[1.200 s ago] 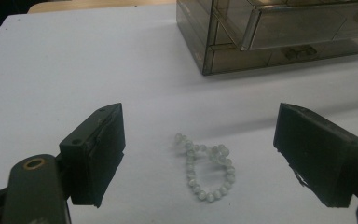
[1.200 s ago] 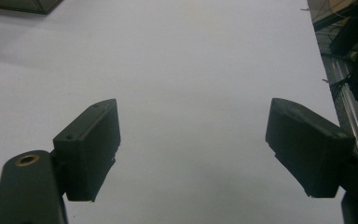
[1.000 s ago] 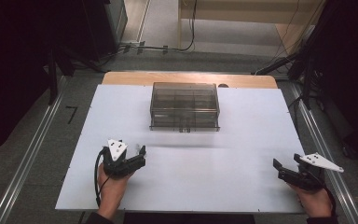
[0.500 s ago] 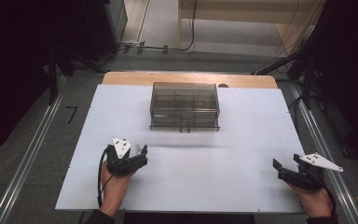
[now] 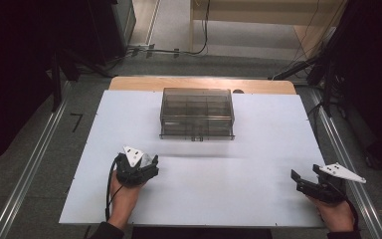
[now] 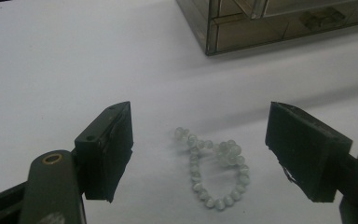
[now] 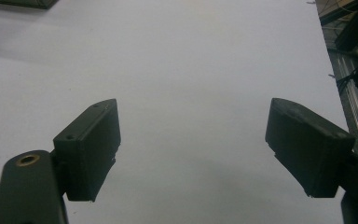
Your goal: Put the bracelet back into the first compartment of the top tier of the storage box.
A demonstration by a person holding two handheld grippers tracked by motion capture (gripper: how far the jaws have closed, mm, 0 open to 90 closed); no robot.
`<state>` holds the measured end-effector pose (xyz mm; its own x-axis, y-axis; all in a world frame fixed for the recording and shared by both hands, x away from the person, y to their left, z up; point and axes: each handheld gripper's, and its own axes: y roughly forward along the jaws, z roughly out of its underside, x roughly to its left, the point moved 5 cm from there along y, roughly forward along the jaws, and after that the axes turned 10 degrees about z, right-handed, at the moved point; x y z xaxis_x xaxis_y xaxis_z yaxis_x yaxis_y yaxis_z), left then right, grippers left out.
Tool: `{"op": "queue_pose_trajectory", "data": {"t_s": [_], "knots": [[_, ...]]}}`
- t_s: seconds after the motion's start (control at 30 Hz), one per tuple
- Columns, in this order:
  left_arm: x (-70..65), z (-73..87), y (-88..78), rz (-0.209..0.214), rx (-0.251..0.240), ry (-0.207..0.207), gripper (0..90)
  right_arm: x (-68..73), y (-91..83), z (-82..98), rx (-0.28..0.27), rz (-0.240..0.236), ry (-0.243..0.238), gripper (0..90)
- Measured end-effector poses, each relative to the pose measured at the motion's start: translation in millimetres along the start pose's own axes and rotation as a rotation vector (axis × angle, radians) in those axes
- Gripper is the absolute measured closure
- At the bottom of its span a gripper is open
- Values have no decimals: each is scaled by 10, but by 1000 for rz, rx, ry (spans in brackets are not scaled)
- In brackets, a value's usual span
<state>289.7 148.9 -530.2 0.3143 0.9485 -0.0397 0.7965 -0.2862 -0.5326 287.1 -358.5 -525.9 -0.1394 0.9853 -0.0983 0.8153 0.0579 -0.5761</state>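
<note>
Between my left gripper's [image 6: 199, 154] two black jaws, on the white table [image 5: 258, 149], lies the bead bracelet [image 6: 213, 170], a small loop of pale beads collapsed on itself, with a short run of beads trailing up and to the left toward the smoky clear drawer box [image 6: 279, 21] beyond it. The jaws have just been closing in a little, yet they stand wide, one on either side of the loop, with no pad touching a bead. From the gripper view the bracelet sits slightly nearer the right-hand jaw than the left-hand one, and its longer stretch runs away from me, roughly along the jaws rather than across them. My left hand [image 5: 124, 191] is clearly the nearer one. The right gripper [image 5: 306, 184] rests well apart at the table's far right edge, jaws spread wide over bare board, holding nothing.
</note>
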Motion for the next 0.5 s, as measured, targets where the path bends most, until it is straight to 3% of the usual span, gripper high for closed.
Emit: {"op": "queue_pose_trajectory", "data": {"t_s": [0.27, 0.5], "knots": [[13, 30, 46, -6, 37, 19, 264, 1, 2, 3, 4, -2, -1, 166], [-3, 59, 96, 13, 72, 26, 300, 1, 4, 6, 4, -3, -4, 166]]}}
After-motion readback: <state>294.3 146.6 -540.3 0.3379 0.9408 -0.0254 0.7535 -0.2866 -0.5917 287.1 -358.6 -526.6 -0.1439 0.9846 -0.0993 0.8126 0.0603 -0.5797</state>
